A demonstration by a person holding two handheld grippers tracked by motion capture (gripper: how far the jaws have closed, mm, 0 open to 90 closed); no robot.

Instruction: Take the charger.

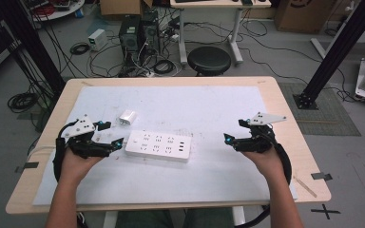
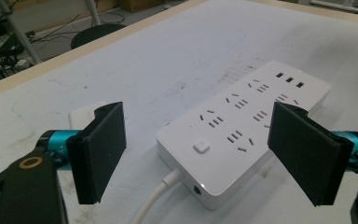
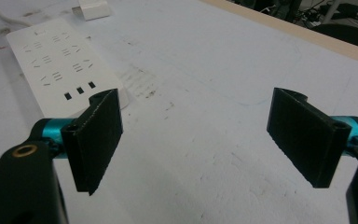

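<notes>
A: While both grippers hover low over the table, how do their jaws stand?

B: Left gripper (image 1: 111,134), at middle left of the high view, has its jaws spread wide with nothing between the pads. Right gripper (image 1: 235,130), at middle right, is just as wide apart and also empty.

A: Where is the nearest thing?

B: A white power strip (image 1: 158,146) lies flat at the centre of the high view, between the two grippers. Its left end is just beside the left gripper's tips, not touching. The right gripper is well apart from its right end.

A: Anything else nearby?

B: A small white charger (image 1: 128,117) sits just above the strip's left end, apart from it. Both rest on a pale mat (image 1: 209,107) covering the wooden table (image 1: 285,114). A white cable (image 2: 154,198) leaves the strip's near end in the left gripper view.
</notes>
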